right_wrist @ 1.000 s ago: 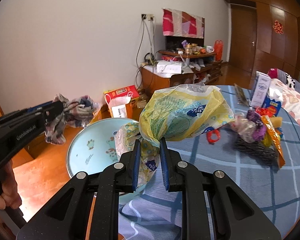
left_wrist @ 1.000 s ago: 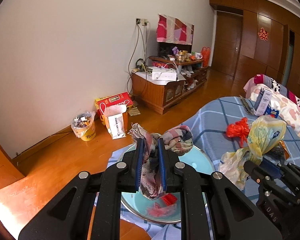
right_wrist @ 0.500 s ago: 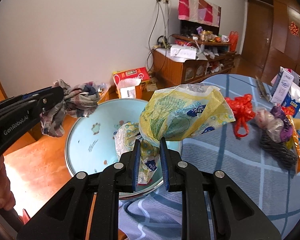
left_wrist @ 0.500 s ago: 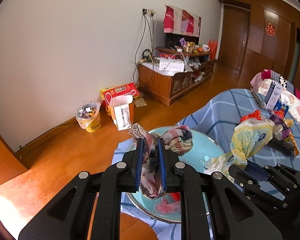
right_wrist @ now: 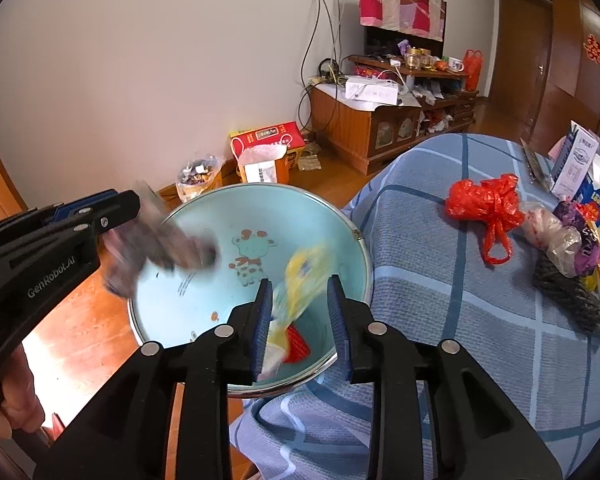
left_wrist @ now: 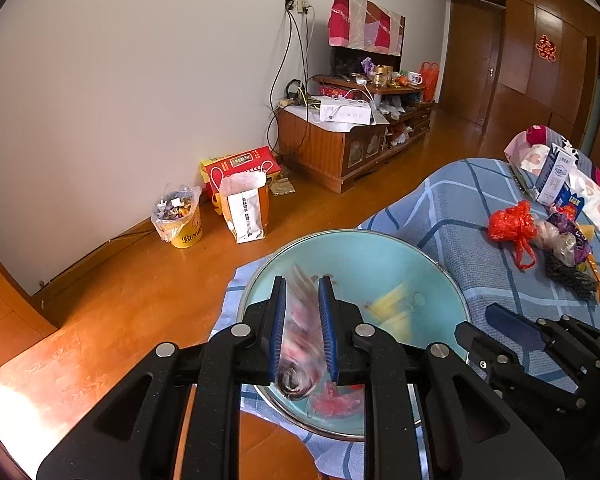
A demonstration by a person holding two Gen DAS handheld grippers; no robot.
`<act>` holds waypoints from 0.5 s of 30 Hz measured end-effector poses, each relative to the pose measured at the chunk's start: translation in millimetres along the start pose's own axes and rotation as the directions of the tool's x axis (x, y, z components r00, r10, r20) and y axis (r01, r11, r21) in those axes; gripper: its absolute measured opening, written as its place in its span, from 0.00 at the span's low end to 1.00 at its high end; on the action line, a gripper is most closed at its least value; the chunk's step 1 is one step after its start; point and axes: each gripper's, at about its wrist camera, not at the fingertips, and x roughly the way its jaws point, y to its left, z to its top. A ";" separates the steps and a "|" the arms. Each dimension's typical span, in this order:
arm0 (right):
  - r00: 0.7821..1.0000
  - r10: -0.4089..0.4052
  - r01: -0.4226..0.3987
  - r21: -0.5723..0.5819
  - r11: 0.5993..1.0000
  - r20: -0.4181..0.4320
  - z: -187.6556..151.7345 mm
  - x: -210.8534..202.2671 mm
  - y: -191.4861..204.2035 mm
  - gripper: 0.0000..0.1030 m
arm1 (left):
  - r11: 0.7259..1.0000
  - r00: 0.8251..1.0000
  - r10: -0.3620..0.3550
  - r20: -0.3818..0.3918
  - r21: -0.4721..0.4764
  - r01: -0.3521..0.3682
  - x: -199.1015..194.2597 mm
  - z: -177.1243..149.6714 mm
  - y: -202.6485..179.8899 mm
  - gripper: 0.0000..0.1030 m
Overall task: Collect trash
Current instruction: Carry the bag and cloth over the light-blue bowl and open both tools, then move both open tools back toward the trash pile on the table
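basin: light blue basin [right_wrist: 260, 216] sits at the near edge of the blue checked bed cover [right_wrist: 440, 280], directly under both sets of tongs; a red scrap [right_wrist: 298, 346] already lies on its floor
left gripper: the left gripper [left_wrist: 303, 320] hangs over the near part of the basin, its jaws opening; the blurred crumpled cloth [left_wrist: 300, 344] sits in the gap between the blue pads and looks to be slipping down, so I judge the grip is let go
right gripper: the right gripper [right_wrist: 300, 320] hangs over the basin's right side, its jaws opening and standing clearly apart; the yellow plastic bag [right_wrist: 300, 284] is blurred between them, touching at most the left pad, and appears to be dropping into the basin
what is left: the remaining trash lies on the bed cover to the right, well apart from the basin: a red plastic bag [right_wrist: 484, 208], then a heap of wrappers [right_wrist: 568, 240] and a dark bundle [right_wrist: 568, 296] beyond it
deciding relation: the red bag lies right of and beyond the right tongs, with the basin between it and the left tongs; the right hand is plainly the nearer
long axis: the red bag's knotted tail trails toward the camera, so its length runs roughly along the line of reach; a bite across the bunched body seems easiest
risk: thin plastic may cling to a pad instead of falling clear
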 end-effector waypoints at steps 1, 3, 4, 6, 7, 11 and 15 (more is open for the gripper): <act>1.000 -0.002 0.002 0.004 1.000 0.002 -0.1 -1.1 -0.4 0.33 | 1.000 1.000 -0.001 0.000 -0.001 0.001 0.0 -0.3 -0.1 0.19; 1.000 -0.001 0.001 0.016 1.000 0.008 0.6 -4.2 -1.9 0.38 | 1.000 1.000 0.005 -0.001 -0.004 -0.005 0.1 0.2 0.4 0.28; 1.000 0.002 -0.002 0.022 1.000 0.012 1.0 -6.4 -2.8 0.41 | 1.000 1.000 0.013 -0.001 -0.006 -0.013 0.0 0.2 0.6 0.31; 1.000 0.004 -0.005 0.034 0.999 0.024 1.8 -11.3 -4.7 0.58 | 1.000 1.000 0.025 0.001 -0.011 -0.025 -2.1 -0.9 0.6 0.44; 1.000 0.004 -0.006 0.040 0.999 0.031 3.0 -13.6 -6.0 0.63 | 0.999 1.000 0.029 0.002 -0.015 -0.029 -3.0 -1.1 1.2 0.47; 0.998 -0.015 0.011 0.063 0.998 0.069 4.7 -24.6 -11.5 0.81 | 0.999 0.999 0.034 0.009 -0.030 -0.034 -7.6 1.3 0.4 0.63; 0.992 -0.075 0.064 0.105 0.992 0.104 4.2 -33.4 -24.7 0.87 | 0.999 0.999 0.034 0.018 -0.026 -0.033 -12.3 1.8 -5.1 0.78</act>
